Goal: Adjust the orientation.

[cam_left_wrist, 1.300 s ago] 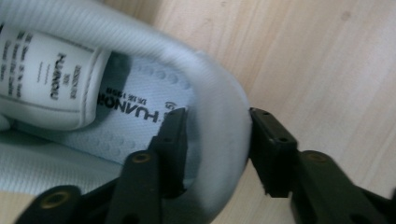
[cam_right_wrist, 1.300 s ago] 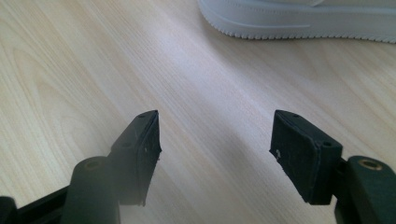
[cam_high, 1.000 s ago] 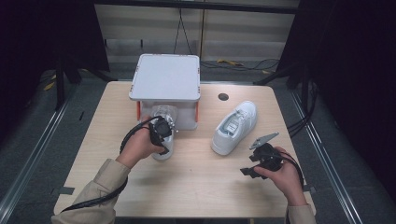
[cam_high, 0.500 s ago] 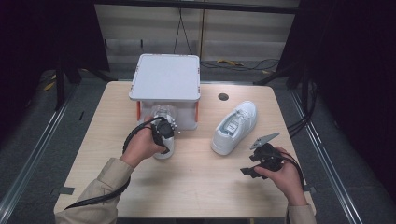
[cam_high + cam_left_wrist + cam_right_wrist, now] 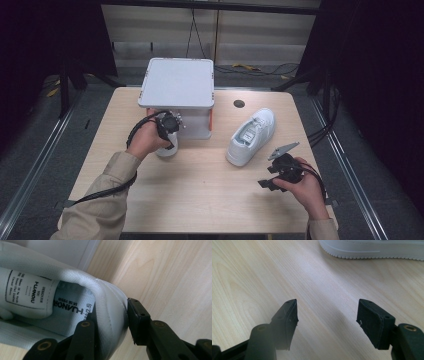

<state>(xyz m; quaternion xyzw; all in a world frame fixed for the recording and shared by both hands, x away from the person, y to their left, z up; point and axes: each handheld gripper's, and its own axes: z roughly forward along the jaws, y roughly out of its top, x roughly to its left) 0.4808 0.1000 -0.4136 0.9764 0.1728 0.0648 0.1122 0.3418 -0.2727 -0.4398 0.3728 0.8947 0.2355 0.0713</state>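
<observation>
Centrally in the high view, the left gripper (image 5: 112, 327) pinches the heel wall of a white shoe (image 5: 110, 305) beside the white box (image 5: 177, 85). Lower right, the right gripper (image 5: 327, 322) hangs spread above the table (image 5: 249, 270), near another shoe (image 5: 252, 135).

Readable text sits inside the white shoe (image 5: 110, 307), seen in the left gripper view. Tongue label (image 5: 28, 292): "DESIGN FOR" over brand "HUANQIU", plus smaller lines too fine to read. Insole print (image 5: 72, 307) just beside that label: "HUANQIU" again, w/ a partly hidden size mark ending "(2.5)". Rest of the print is illegible.
</observation>
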